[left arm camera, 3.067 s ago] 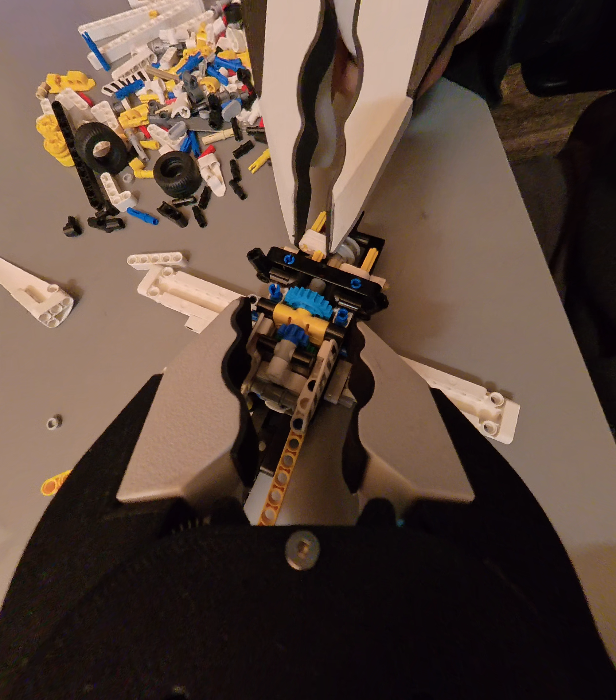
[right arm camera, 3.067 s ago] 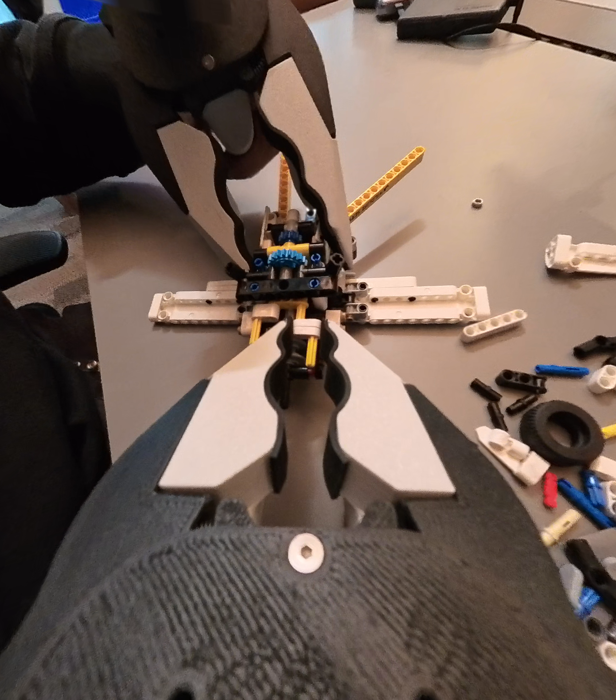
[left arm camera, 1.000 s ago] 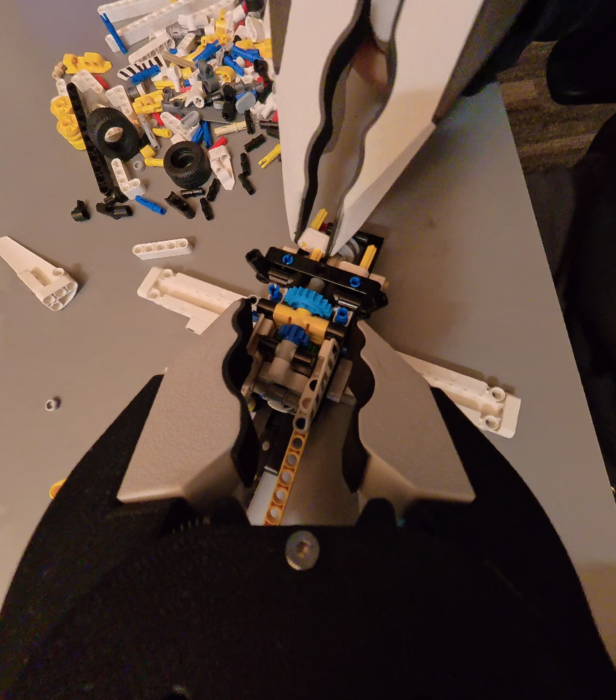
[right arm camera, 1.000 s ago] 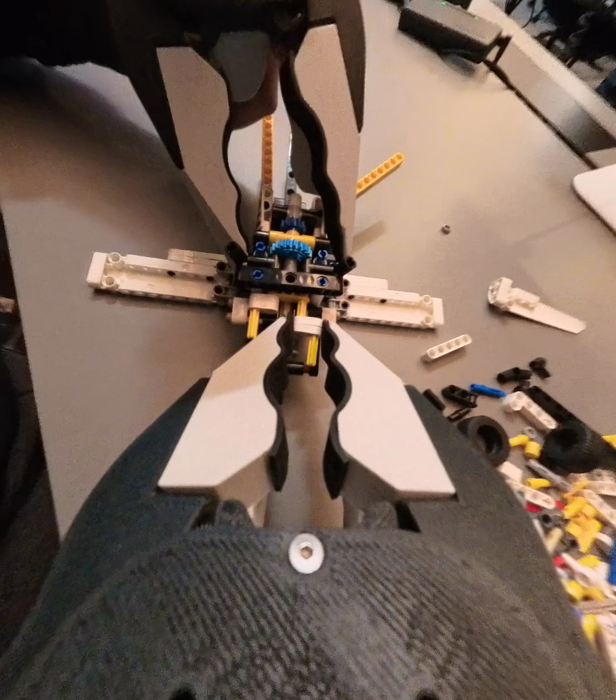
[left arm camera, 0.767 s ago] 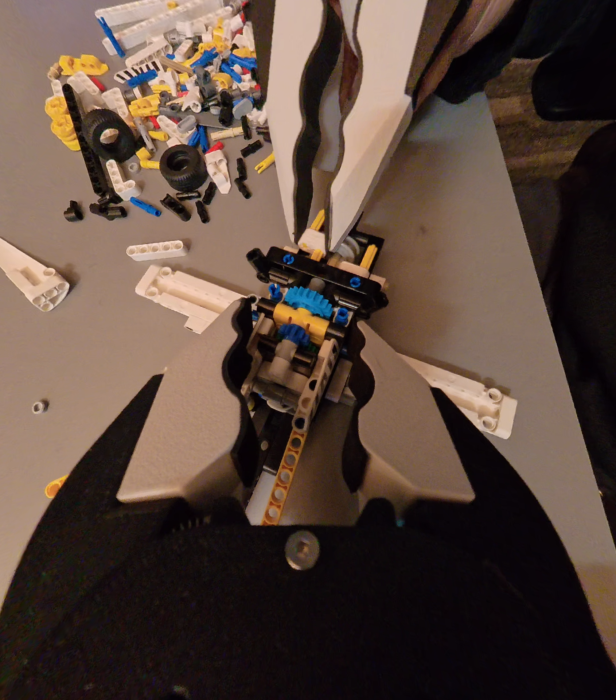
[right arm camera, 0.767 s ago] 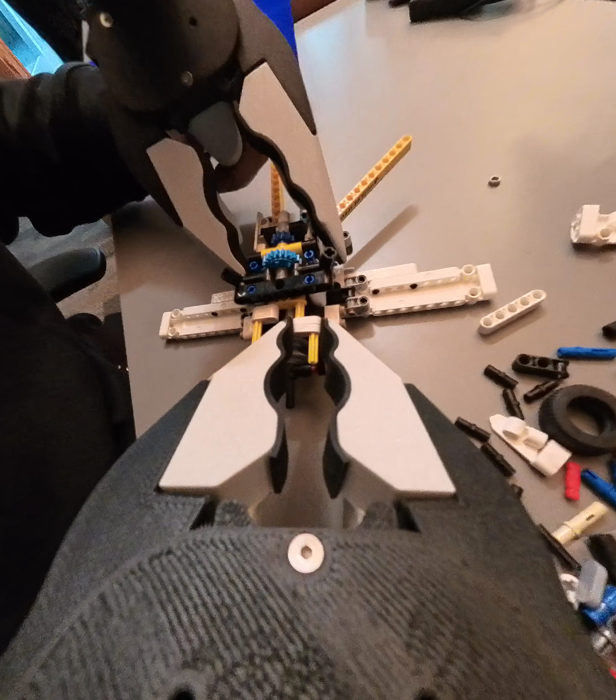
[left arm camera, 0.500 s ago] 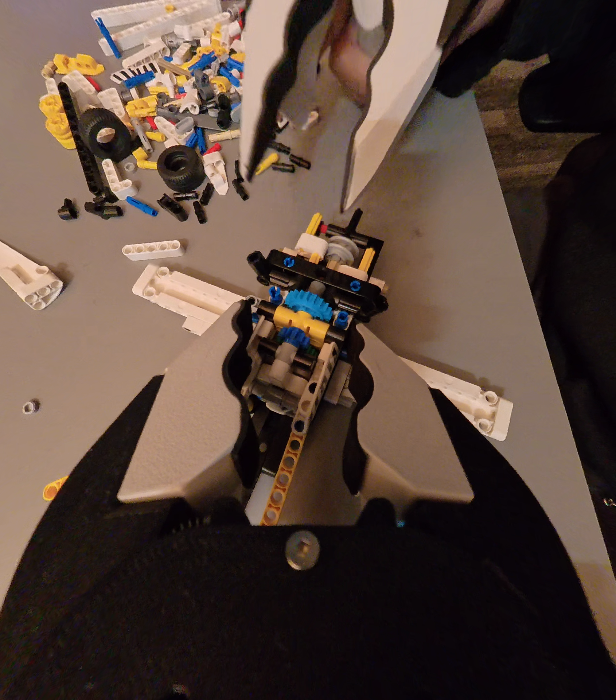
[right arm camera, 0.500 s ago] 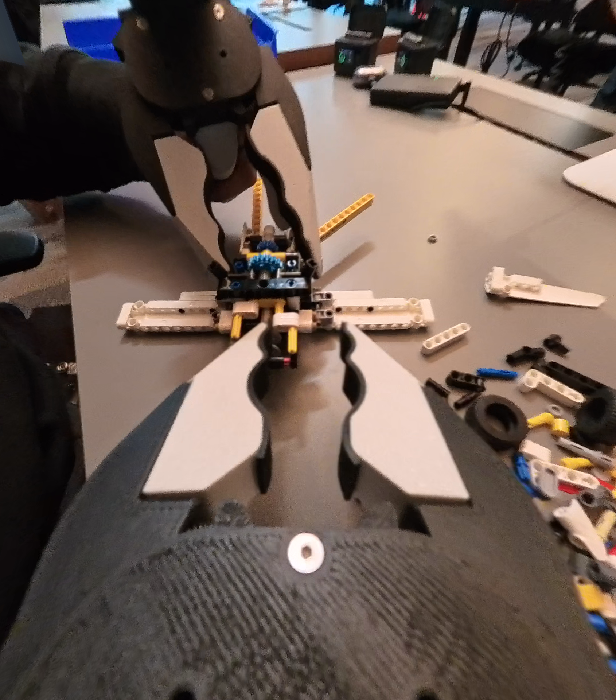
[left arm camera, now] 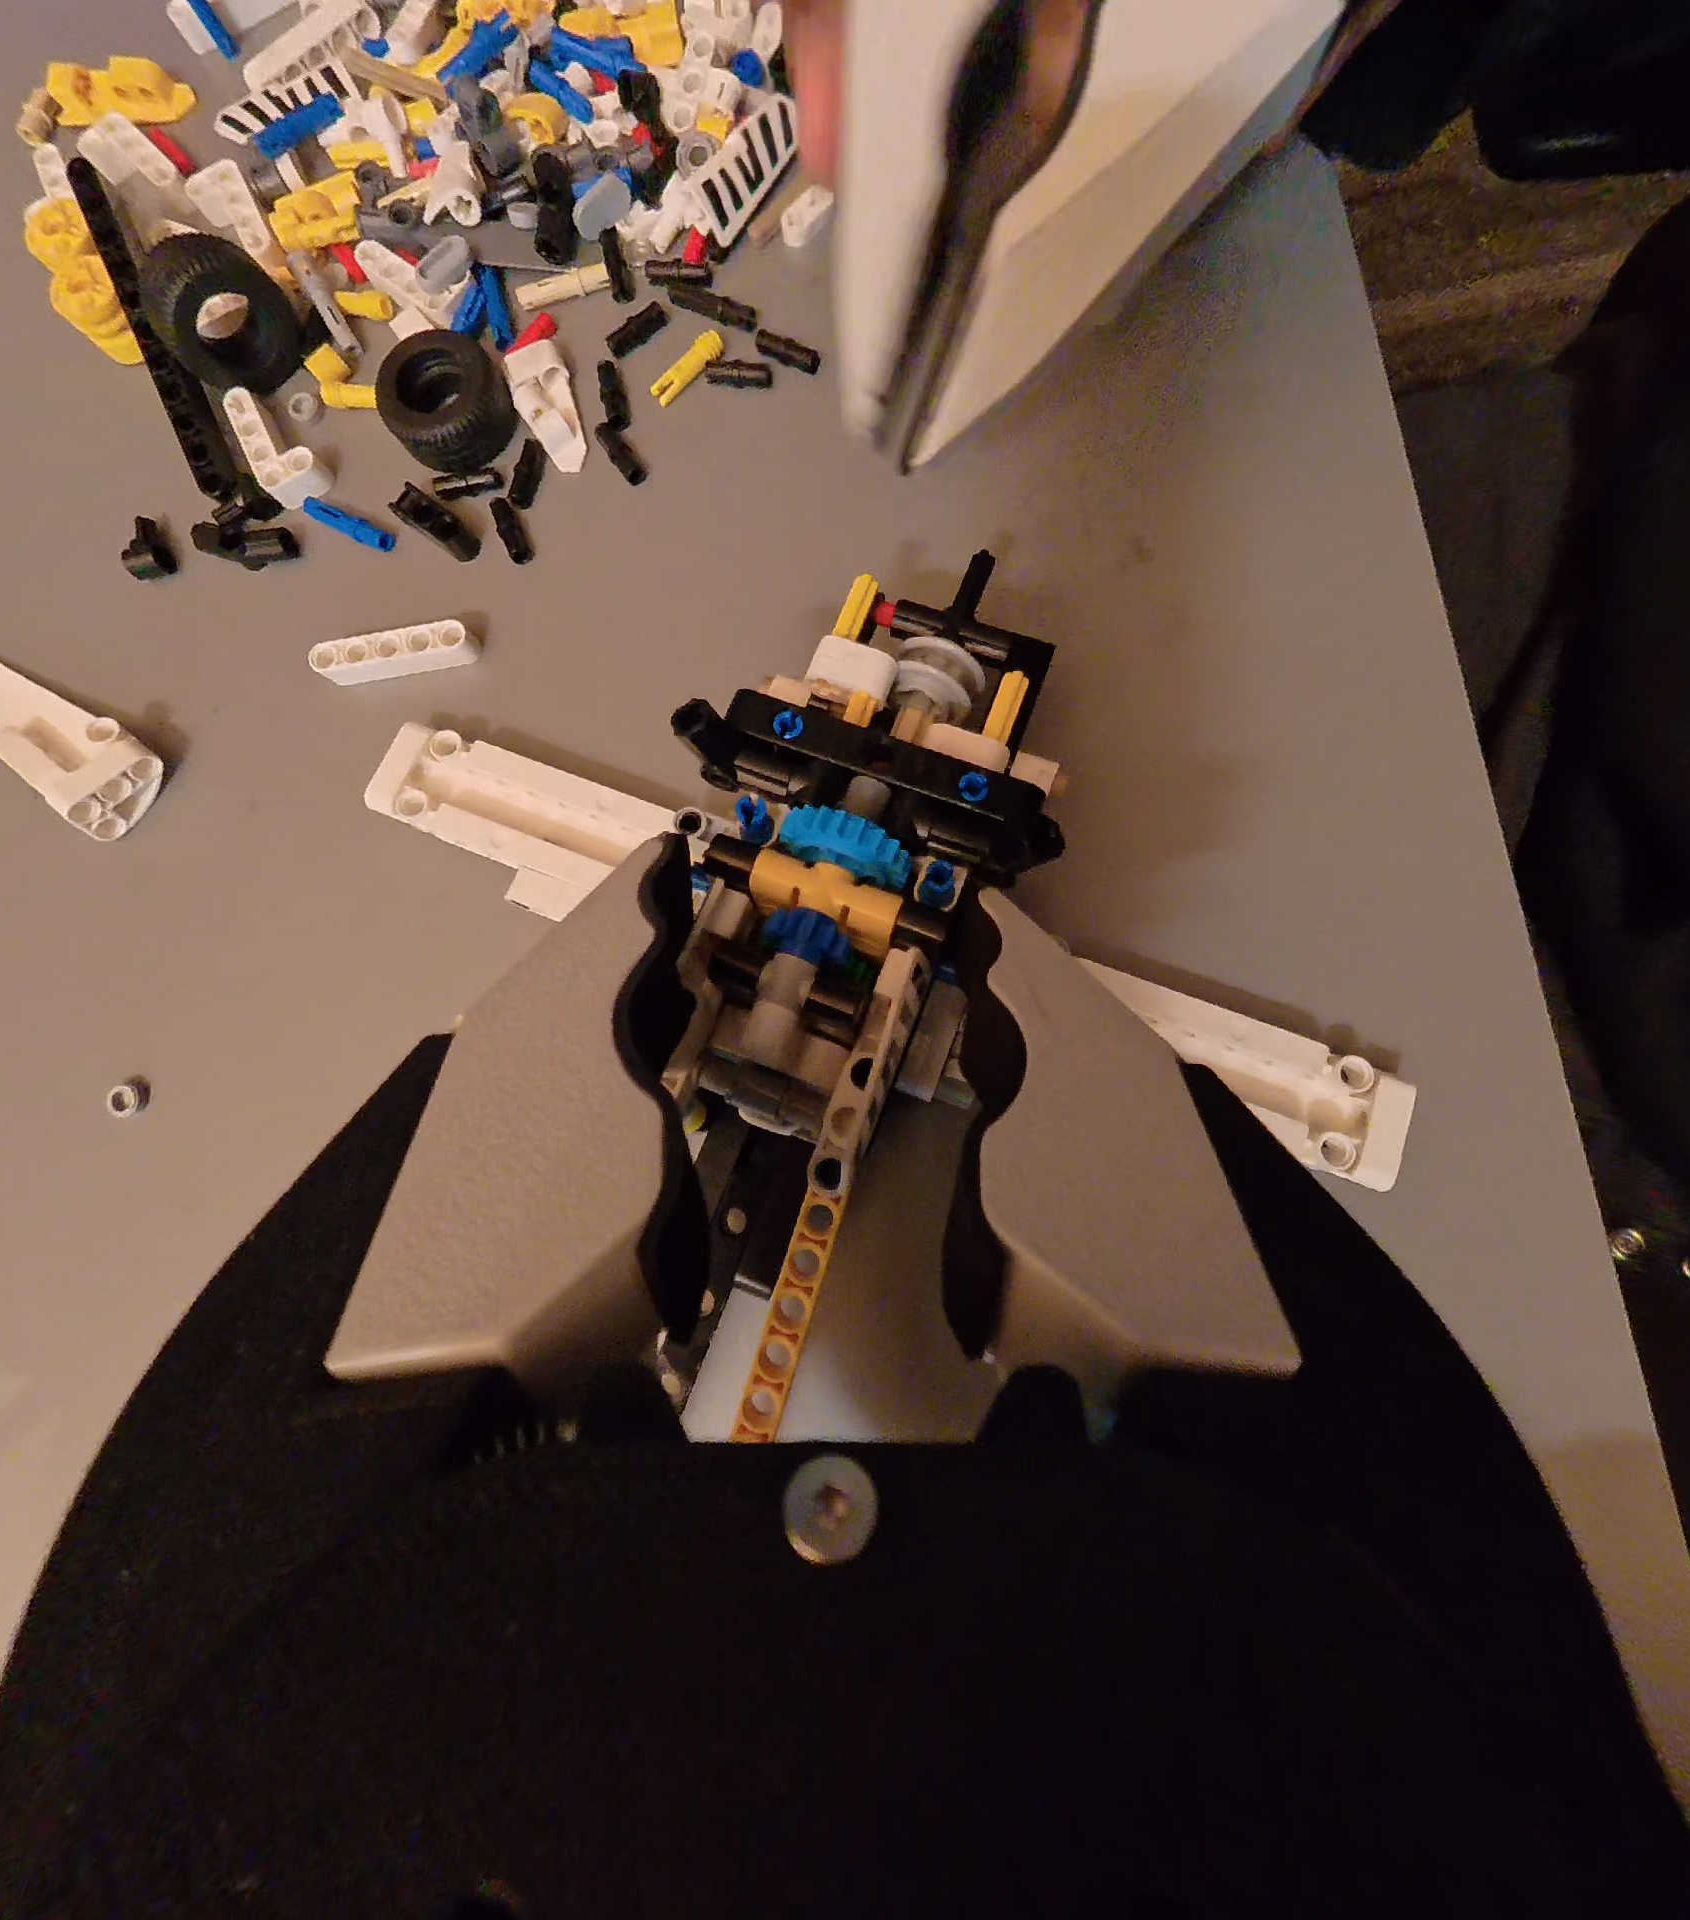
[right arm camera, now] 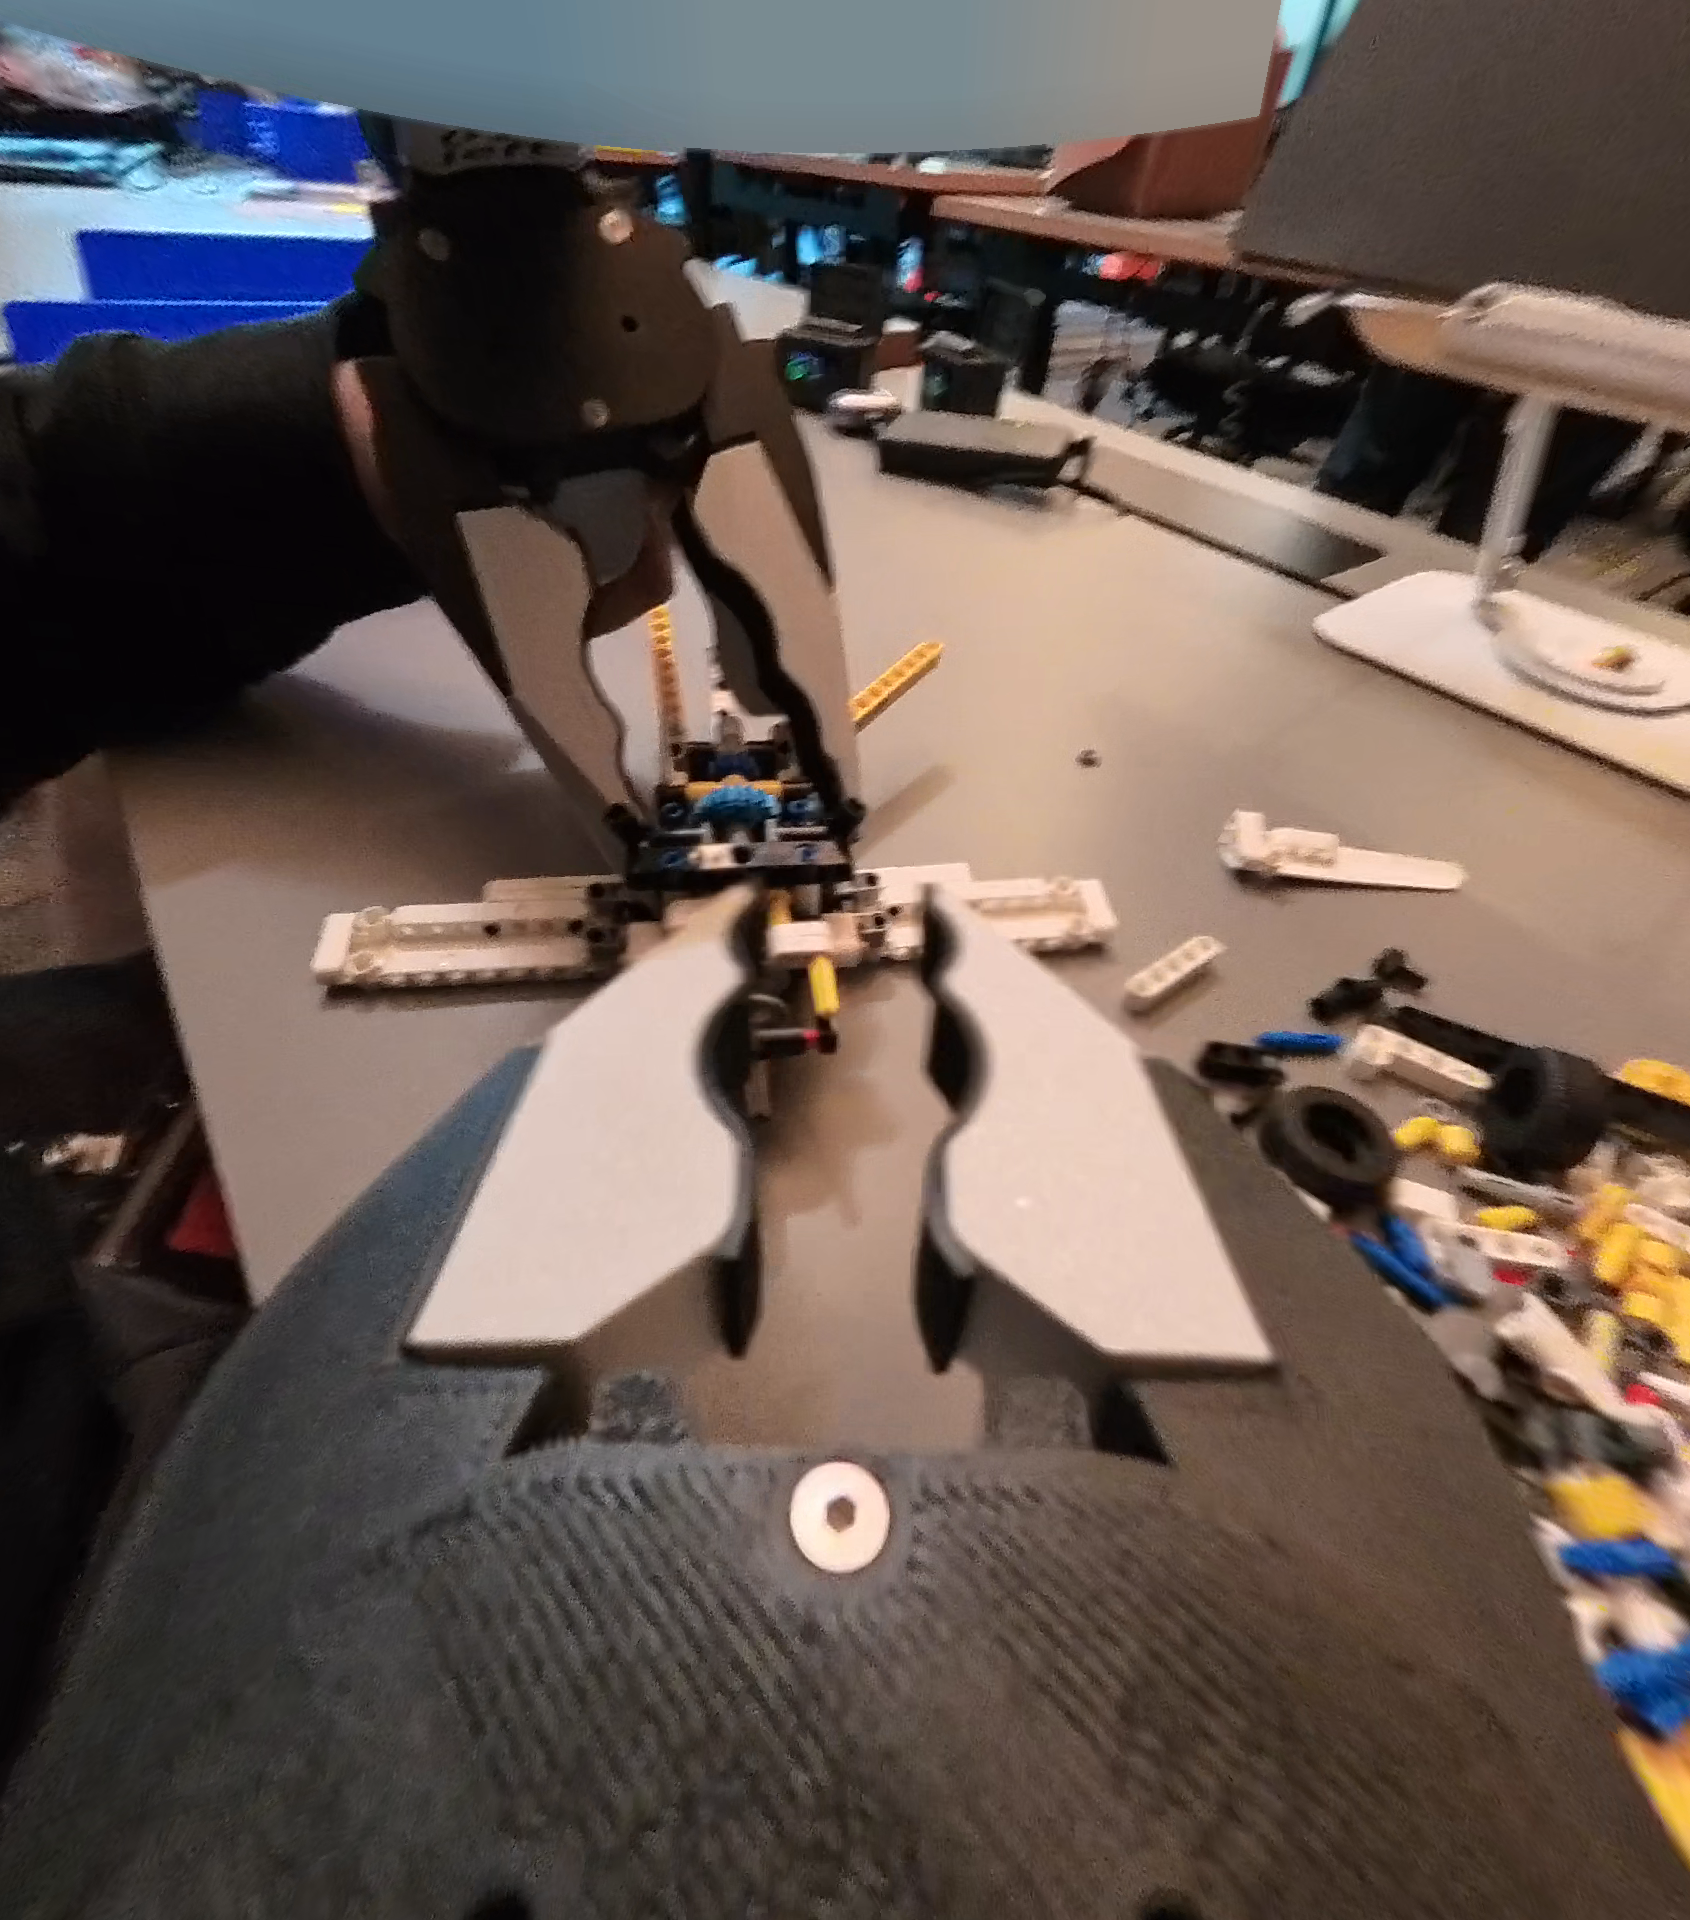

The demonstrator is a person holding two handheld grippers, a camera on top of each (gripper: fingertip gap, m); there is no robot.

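Note:
A brick model [left arm camera: 882, 748] with a black frame, blue gears, yellow axles and white wing panels [left arm camera: 508, 800] rests on the grey table [left arm camera: 197, 935]. My left gripper [left arm camera: 825, 873] is shut on its rear gear block, with both pads pressed against its sides. A long orange beam [left arm camera: 799, 1278] runs back between the fingers. The right wrist view shows the same grasp on the model [right arm camera: 737, 847]. My right gripper [right arm camera: 836, 904] is open with nothing between its pads and hovers just short of the model's front end. In the left wrist view it [left arm camera: 898, 447] is blurred, above the table beyond the model.
A pile of loose bricks [left arm camera: 425, 187] with two black tyres [left arm camera: 217, 322] lies at the far left, and shows at the right in the right wrist view [right arm camera: 1599, 1247]. A white fin piece [left arm camera: 30, 738], a short white beam [left arm camera: 394, 651] and a small grey ring [left arm camera: 129, 1096] lie apart. The table edge [left arm camera: 1443, 727] is close on the right. Spacing between my two grippers at the tips: around 8 cm. The white fin piece [left arm camera: 30, 738] is about 20 cm from both grippers' fingertips. Seen from the right wrist view [right arm camera: 1321, 856] as well.
My right gripper let go of the model's front end, opened and drew back and up from it. My left gripper kept its hold on the model without moving.

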